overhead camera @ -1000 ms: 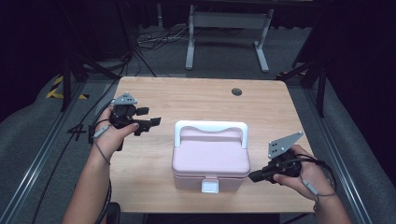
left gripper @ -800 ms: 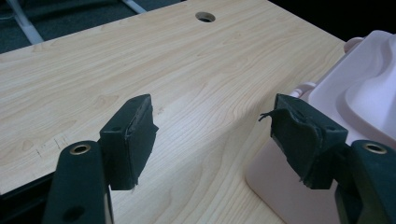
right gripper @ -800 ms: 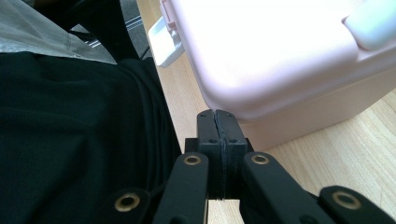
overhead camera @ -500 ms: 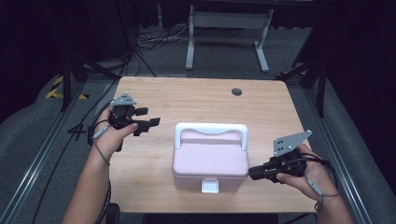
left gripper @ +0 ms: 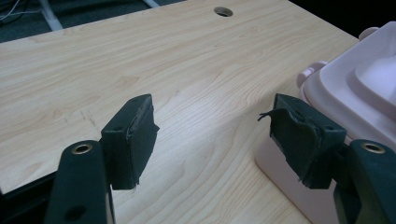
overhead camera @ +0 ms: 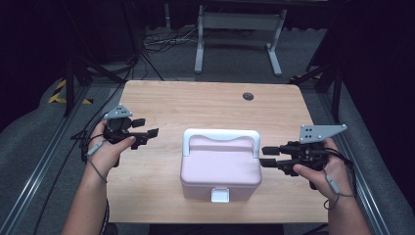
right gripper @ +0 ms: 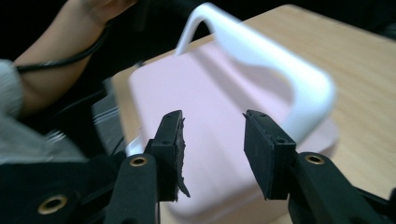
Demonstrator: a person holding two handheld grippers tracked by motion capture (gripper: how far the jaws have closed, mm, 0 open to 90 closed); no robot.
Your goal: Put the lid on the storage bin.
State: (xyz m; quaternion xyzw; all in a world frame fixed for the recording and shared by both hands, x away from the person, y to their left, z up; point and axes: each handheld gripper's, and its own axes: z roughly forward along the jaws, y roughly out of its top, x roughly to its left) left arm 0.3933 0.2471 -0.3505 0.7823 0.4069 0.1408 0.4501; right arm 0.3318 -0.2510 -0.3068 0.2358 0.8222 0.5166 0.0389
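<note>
While both jaw pairs stand apart, empty | pink box with white latch sits at table's near edge, handle raised | right gripper just beside its right side | left gripper apart at left | hole far back

Pink box cut off by right edge in left gripper view; front latch too small to read in high view. White handle motion-blurred in right gripper view. Surface near edge cut by frame bottom, high view.
</note>
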